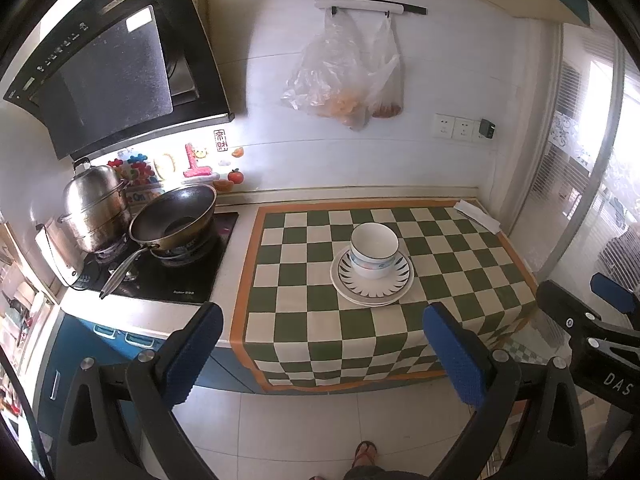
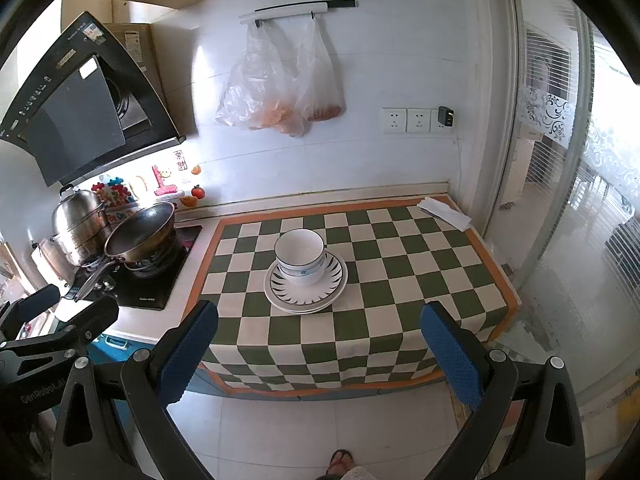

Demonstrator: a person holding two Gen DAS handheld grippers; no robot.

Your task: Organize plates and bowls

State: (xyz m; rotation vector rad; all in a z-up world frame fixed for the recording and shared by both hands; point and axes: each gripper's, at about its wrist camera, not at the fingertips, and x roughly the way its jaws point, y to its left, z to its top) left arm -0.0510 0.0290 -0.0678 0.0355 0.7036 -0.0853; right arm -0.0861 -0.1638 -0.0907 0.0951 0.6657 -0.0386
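The white bowl [image 1: 374, 254] sits right side up in the middle of the plates [image 1: 372, 280], on the green and white checkered cloth [image 1: 304, 280] that covers the counter; the mouth of the bowl points up. It may be two bowls, one inside the other, but I cannot tell for sure. The top plate has dark leaf shapes around its rim, and there looks to be one more plate under it; they lie flat, one on the other. They are round, so no side is longer than another.

The bowl and plates look hard and smooth like china; I think they would be a bit heavy, slippery, and would break if dropped. A good place to hold the bowl is its rim or wall, one finger in and one out; a plate is best pinched at its edge.

The left gripper [image 1: 322, 350] has its blue fingers spread wide and holds nothing; the right gripper [image 2: 318, 350] is also spread wide with nothing in it. Both are near the front of the counter, well apart from the dishes.

The wok [image 2: 140, 238] and steel pot [image 2: 80, 224] sit on the stove to the left.
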